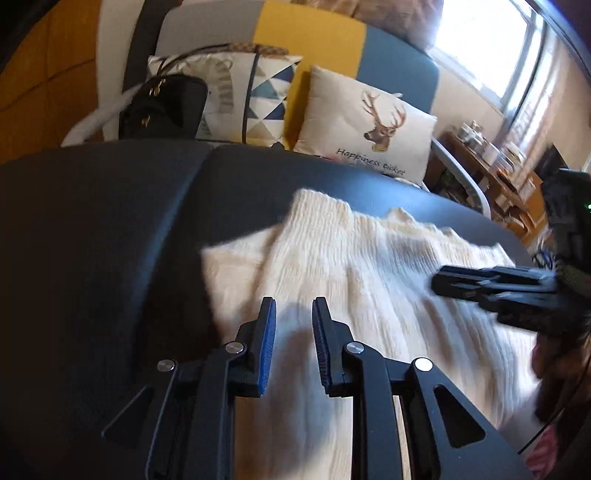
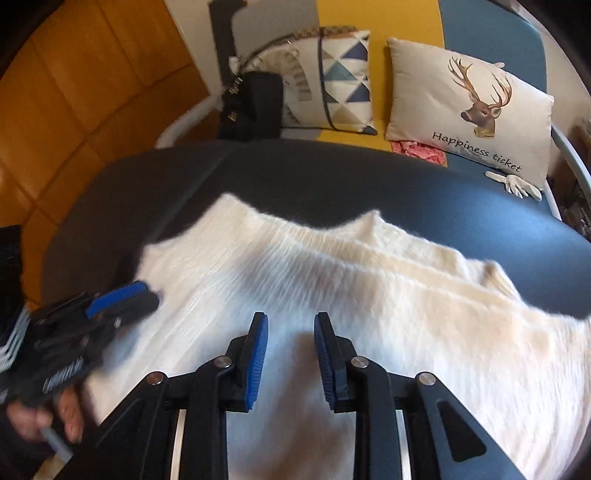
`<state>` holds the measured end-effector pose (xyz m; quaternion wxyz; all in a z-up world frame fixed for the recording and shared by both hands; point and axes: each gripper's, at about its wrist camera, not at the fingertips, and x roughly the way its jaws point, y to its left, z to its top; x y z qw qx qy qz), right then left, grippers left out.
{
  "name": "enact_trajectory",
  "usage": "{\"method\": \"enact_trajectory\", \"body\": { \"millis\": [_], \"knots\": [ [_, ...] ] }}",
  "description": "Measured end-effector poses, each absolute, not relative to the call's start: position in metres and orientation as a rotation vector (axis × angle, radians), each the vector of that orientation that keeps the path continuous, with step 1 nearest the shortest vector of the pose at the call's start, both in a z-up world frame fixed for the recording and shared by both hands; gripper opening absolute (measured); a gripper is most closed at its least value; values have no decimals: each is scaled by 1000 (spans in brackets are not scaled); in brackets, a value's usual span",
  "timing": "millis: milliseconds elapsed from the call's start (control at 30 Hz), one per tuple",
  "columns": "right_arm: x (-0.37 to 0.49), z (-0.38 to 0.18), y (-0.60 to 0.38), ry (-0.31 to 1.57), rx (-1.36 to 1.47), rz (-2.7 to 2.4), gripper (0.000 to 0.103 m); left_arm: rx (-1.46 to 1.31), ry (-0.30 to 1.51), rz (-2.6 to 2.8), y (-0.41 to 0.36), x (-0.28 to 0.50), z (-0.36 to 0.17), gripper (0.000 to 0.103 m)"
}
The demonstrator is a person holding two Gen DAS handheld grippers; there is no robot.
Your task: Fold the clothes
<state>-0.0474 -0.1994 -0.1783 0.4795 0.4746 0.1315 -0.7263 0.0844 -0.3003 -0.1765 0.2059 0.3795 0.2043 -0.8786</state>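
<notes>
A cream ribbed garment (image 2: 332,280), probably a knit top, lay spread on the dark table (image 2: 295,173), partly doubled over itself with a wavy far edge and an overlapped layer toward the right. Both grippers hovered over its near half. The left gripper (image 1: 293,317) had its blue pads a little apart with only cloth showing beneath the gap, nothing pinched; the right gripper (image 2: 291,328) looked the same, pads parted, no fabric caught between them. In the left view the right gripper (image 1: 491,288) came in from the right, low over the cloth; in the right view the left gripper (image 2: 122,299) sat at the garment's left edge, with the hand (image 2: 55,417) around its handle. Judged step: between folds, with both tools repositioning for a fresh hold. The next move likely called for dropping each pair of pads onto a near edge or corner, closing on one or both layers cleanly, then lifting together so the fold landed square. Motion blur made it hard to tell whether either tool touched the cloth. The table was smooth and dark with a seam down its left part. Behind it stood a sofa (image 2: 380,22) in grey, yellow and blue, holding a deer pillow (image 2: 469,110), a triangle-print pillow (image 2: 343,81), a black bag (image 2: 255,107), some pink cloth (image 2: 417,151) and a white glove (image 2: 517,184). The floor (image 2: 92,74) looked orange-brown; a bright window (image 1: 480,44) and a cluttered shelf (image 1: 491,162) stood at the right.
</notes>
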Motion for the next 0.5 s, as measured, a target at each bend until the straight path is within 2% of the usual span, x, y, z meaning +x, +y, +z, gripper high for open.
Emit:
{"method": "enact_trajectory", "body": {
  "millis": [133,233,400,500],
  "knots": [
    [-36,-175,-135,300,1174,-1724,27,1061,483,-2474,-277,120,-177,22],
    [-31,-193,-97,303,1238,-1780,29,1130,451,-2413,-271,136,-195,24],
    [-23,-194,-80,196,1254,-1832,29,1038,749,-2475,-289,174,-190,24],
    [-15,-189,-78,67,1269,-1667,33,1077,840,-2554,-306,185,-189,24]
  ]
}}
